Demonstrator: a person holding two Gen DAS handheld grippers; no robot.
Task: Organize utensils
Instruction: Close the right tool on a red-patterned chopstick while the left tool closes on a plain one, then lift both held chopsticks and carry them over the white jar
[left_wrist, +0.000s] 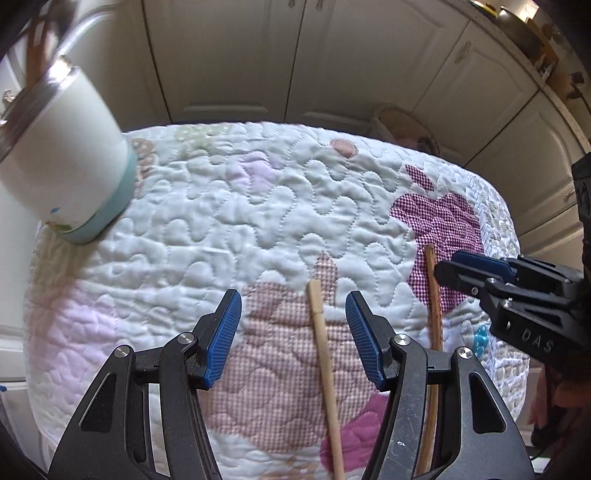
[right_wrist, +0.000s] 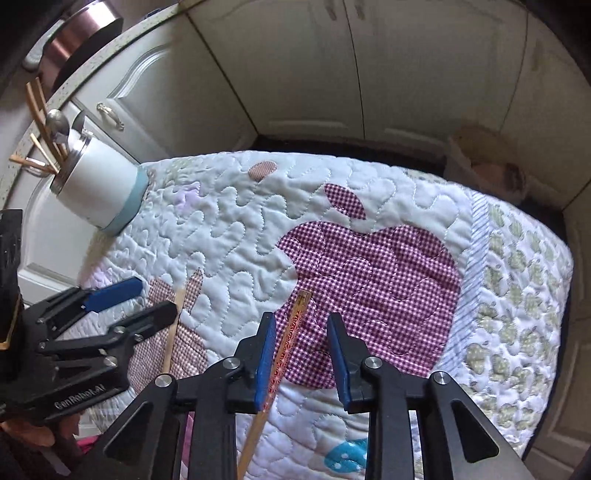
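A pale wooden chopstick (left_wrist: 325, 365) lies on the quilted cloth (left_wrist: 221, 221) between the open jaws of my left gripper (left_wrist: 293, 314). It also shows in the right wrist view (right_wrist: 173, 328). A darker patterned chopstick (right_wrist: 286, 350) lies on the magenta apple patch between the open jaws of my right gripper (right_wrist: 301, 332), close to the left pad; it shows in the left wrist view (left_wrist: 434, 295) too. A white cup (right_wrist: 99, 188) with a teal base stands at the cloth's far left, holding several chopsticks (right_wrist: 40, 122) and a metal spoon (right_wrist: 57, 123). The cup also shows in the left wrist view (left_wrist: 66, 158).
Cream cabinet doors (right_wrist: 314, 74) stand behind the table. A woven basket (right_wrist: 484, 158) sits on the floor at the far right. A counter with a metal pot (right_wrist: 81, 29) runs at the upper left. The two grippers are close side by side, the left gripper (right_wrist: 122, 299) in the right view.
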